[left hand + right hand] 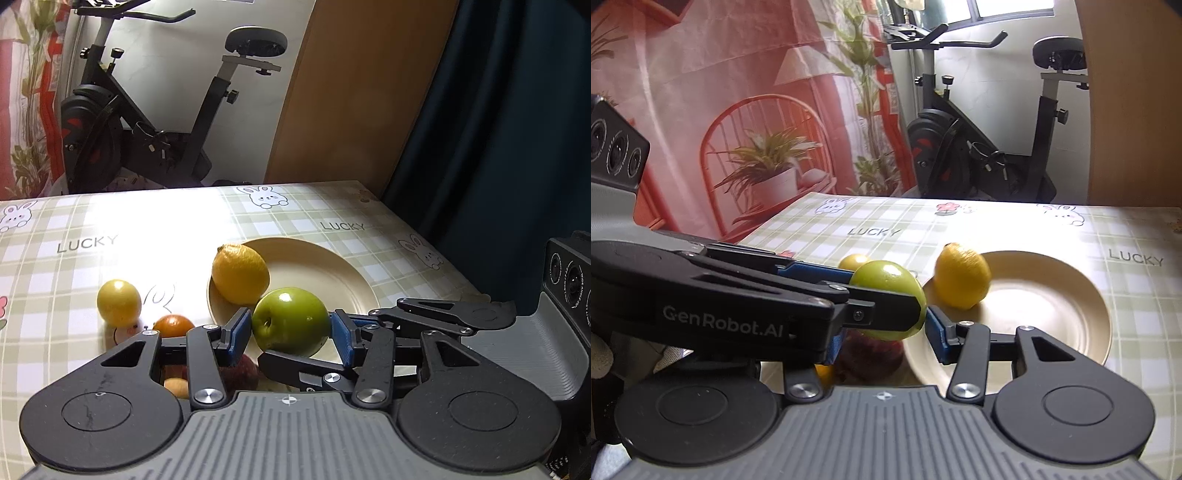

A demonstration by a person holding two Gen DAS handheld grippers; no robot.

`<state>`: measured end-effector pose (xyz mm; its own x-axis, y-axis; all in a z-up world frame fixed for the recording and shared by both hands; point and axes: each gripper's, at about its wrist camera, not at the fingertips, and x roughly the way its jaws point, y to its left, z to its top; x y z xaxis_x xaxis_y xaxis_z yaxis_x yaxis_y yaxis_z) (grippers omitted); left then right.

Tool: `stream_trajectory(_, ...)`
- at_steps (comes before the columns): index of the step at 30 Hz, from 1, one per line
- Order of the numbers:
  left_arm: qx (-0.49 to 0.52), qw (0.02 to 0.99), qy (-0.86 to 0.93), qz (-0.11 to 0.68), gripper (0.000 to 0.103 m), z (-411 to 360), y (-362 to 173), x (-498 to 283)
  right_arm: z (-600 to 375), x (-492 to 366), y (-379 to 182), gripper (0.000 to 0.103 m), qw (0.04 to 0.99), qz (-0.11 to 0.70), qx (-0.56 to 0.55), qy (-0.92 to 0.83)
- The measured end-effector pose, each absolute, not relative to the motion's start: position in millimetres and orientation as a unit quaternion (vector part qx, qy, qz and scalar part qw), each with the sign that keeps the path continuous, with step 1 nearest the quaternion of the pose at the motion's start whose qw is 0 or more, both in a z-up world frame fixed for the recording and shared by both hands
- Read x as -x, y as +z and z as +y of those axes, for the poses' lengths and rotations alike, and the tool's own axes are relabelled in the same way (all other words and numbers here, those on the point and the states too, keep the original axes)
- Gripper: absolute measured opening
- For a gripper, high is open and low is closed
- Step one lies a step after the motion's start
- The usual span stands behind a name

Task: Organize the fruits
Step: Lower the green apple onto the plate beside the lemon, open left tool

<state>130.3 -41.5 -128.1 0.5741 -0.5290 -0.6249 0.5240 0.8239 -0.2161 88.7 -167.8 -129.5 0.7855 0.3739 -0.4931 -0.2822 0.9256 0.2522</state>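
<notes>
My left gripper (289, 326) is shut on a green apple (291, 317), one blue pad on each side. The apple hangs over the near left rim of a cream plate (332, 269). In the right wrist view the left gripper (886, 295) reaches in from the left with the green apple (886, 275). A lemon (240, 273) (962, 275) lies on the plate (1052, 306) at its left side. My right gripper (886, 339) is open just in front of the apple, and its left finger is hidden behind the left gripper.
On the checked tablecloth left of the plate lie a small yellow fruit (119, 302), an orange (173, 325), a dark red apple (240, 373) and a small tan fruit (175, 386). An exercise bike (140, 122) stands beyond the table's far edge. A dark curtain (498, 129) hangs at the right.
</notes>
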Motion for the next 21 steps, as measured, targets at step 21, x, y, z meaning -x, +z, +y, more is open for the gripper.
stream_trajectory(21, -0.031, 0.862, -0.254, 0.437, 0.051, -70.7, -170.1, -201.6, -189.1, -156.6, -182.1, 0.049, 0.921, 0.329, -0.154, 0.141)
